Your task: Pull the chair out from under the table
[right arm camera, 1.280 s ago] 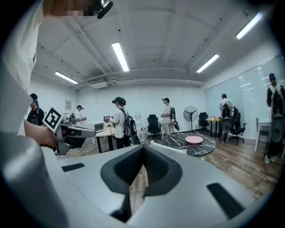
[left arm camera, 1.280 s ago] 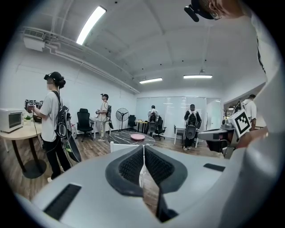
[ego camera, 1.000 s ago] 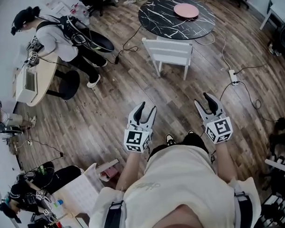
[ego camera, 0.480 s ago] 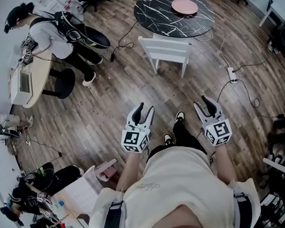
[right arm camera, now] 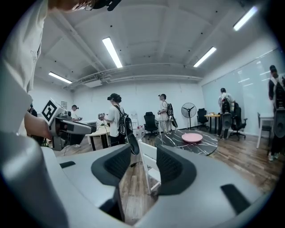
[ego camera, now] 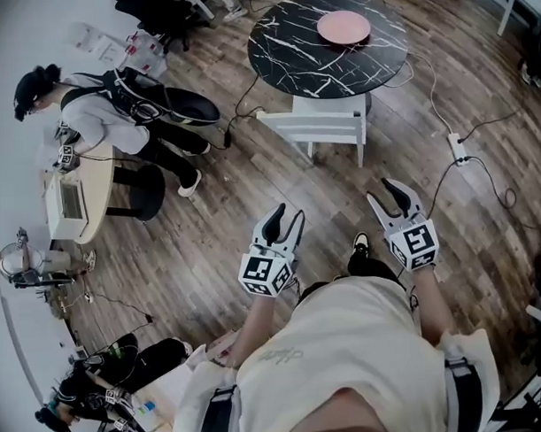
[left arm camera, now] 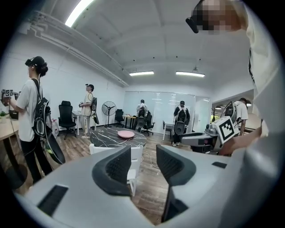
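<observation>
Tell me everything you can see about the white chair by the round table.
The white chair looks like painted wood, with a horizontally slatted backrest and straight legs. It stands upright on the wood floor, its seat tucked partly under the black marbled round table, its back toward the person. Nothing visible rests on it. The left gripper and right gripper are both clear of it.

Chair (ego camera: 317, 127) at the table's (ego camera: 291, 50) near edge, plate (ego camera: 343, 27) on the table

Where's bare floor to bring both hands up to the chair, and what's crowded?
Bare floor runs from the left gripper and right gripper to the white chair. Its right: a corded power strip. Its left: a person and black stool.
</observation>
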Tool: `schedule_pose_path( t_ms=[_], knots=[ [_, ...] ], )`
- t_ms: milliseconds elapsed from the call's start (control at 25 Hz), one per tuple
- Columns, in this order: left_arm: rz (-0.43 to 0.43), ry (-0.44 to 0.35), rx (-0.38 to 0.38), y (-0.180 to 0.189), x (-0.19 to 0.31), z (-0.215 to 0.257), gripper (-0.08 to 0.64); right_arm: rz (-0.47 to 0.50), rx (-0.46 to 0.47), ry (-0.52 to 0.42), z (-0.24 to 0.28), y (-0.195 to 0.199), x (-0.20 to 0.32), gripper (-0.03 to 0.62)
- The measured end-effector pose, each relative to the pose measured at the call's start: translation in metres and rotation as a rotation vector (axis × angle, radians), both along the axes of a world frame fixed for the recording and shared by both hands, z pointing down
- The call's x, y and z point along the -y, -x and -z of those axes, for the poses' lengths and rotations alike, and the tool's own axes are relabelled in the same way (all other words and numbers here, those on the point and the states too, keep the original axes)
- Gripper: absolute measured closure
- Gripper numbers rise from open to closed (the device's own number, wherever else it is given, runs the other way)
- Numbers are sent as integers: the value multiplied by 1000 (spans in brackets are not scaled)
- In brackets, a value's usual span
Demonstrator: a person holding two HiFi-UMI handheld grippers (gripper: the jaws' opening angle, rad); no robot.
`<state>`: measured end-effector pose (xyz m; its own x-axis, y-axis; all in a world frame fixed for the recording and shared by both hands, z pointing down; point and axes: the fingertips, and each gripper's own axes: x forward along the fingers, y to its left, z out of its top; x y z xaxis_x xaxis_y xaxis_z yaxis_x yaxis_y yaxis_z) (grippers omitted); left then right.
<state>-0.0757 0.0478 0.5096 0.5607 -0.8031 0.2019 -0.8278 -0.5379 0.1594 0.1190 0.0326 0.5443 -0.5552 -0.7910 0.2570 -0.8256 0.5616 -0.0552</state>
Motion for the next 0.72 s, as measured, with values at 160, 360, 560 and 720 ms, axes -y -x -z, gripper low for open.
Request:
schedule_pose_path(
  t_ms=[160, 360, 560, 720],
  knots=[
    [17, -16, -32, -23, 38, 11, 367, 24, -31, -8, -7, -13, 27, 403],
    [23, -23, -24, -40, 60, 11, 368, 76, -59, 28, -29, -15, 37, 402],
    [53, 11, 9, -30, 74, -3, 368, 65, -27, 89, -45, -20, 48, 402],
    [74, 51, 13, -21, 95, -20, 368, 71, -56, 74, -44, -17, 70, 399]
  ],
)
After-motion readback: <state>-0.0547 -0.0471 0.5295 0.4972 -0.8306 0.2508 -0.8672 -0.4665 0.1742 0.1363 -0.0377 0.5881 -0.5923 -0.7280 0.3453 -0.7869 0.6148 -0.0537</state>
